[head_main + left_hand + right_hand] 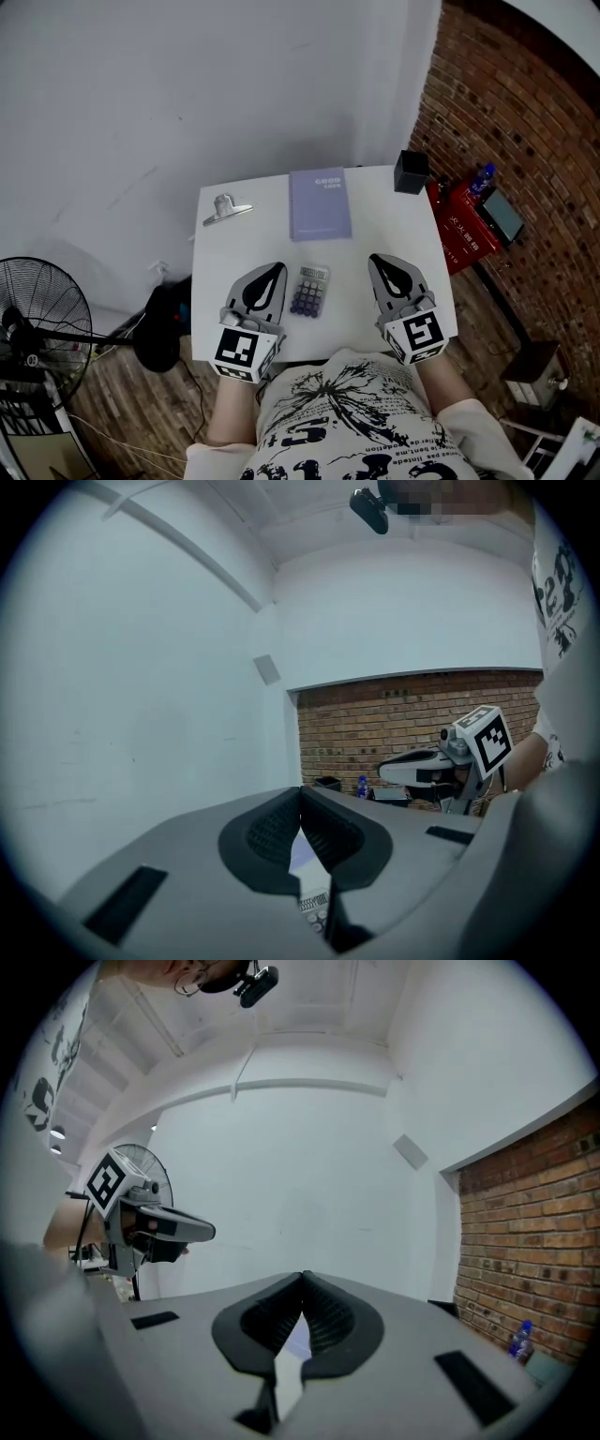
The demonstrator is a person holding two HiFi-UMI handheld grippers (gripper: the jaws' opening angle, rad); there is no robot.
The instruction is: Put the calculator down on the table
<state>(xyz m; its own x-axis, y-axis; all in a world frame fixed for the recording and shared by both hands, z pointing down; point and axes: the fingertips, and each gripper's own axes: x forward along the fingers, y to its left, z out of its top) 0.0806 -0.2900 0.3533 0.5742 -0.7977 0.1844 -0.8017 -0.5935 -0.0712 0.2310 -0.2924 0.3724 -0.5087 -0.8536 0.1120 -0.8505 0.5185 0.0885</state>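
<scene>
Lying on table (236, 246), calculator (310, 290) sits apart from notebook's (320, 203) near edge.

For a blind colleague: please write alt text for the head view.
A small grey calculator with purple keys lies flat on a white table between the left gripper and right gripper, both with jaws shut and empty. Behind it lie a lilac notebook, a metal clip and a black box.
</scene>
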